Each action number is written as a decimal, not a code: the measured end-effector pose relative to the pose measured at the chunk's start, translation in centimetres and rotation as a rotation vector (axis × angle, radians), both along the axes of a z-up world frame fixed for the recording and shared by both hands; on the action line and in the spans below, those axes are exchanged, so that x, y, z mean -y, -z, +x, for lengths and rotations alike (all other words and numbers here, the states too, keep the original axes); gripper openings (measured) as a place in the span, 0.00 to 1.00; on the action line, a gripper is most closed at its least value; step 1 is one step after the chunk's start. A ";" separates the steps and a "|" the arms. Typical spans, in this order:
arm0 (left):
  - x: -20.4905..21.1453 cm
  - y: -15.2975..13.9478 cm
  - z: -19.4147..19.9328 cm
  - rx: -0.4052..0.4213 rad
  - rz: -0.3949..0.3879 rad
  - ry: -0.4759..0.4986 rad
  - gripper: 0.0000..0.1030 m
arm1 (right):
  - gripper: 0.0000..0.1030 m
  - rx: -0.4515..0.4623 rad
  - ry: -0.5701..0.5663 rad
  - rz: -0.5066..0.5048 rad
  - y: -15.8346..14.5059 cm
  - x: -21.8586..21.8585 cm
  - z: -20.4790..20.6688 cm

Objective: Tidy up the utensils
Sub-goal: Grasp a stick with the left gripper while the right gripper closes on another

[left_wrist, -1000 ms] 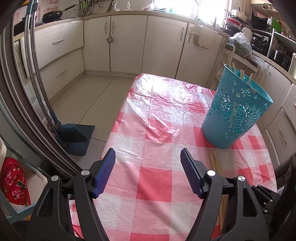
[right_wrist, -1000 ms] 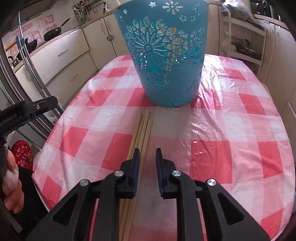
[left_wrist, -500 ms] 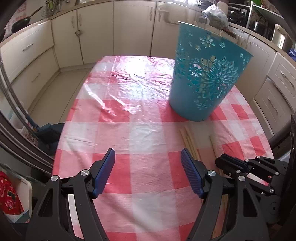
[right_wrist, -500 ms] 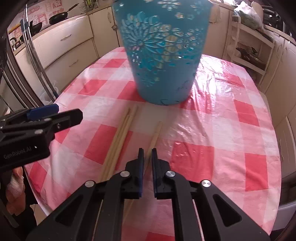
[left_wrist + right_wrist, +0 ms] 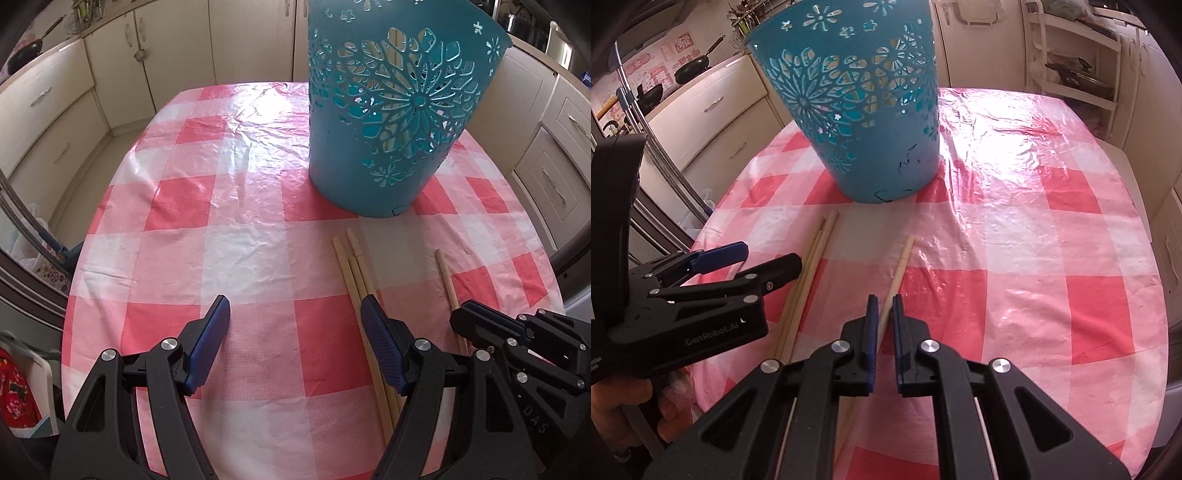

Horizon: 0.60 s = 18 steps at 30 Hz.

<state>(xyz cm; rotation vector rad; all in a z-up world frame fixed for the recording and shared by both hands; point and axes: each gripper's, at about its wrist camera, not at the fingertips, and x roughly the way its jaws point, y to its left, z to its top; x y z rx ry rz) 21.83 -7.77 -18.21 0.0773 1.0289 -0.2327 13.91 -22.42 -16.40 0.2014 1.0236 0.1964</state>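
The right gripper (image 5: 883, 306) is clamped on 1 chopstick (image 5: 900, 266), its near end hidden under the jaws. The left gripper (image 5: 295, 317) stands apart; 3 chopsticks (image 5: 354, 273) run under its right finger. The basket (image 5: 388, 110) at 12 o'clock is cut off above.

Open tablecloth (image 5: 229, 206) left of basket (image 5: 388, 122)

My right gripper (image 5: 882, 314) points steeply down, its blue pads drawn nearly together on a single chopstick (image 5: 899, 267). My left gripper (image 5: 295, 332) also tilts down, jaws spread wide with nothing between the pads. A hand (image 5: 631, 410) grips the left tool's handle at the frame's lower edge.
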 end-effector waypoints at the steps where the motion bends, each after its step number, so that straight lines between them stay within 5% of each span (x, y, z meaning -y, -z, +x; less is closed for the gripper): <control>1: 0.0 -0.1 -0.2 0.003 0.006 -0.009 0.68 | 0.08 -0.001 -0.001 0.002 0.0 0.1 0.0; 7: 0.5 0.0 -0.2 -0.002 0.055 -0.024 0.68 | 0.09 0.003 -0.005 0.001 0.0 0.0 0.0; 18: 0.6 -0.4 -0.8 -0.018 0.001 -0.036 0.68 | 0.09 0.005 -0.005 0.012 0.1 -0.1 0.1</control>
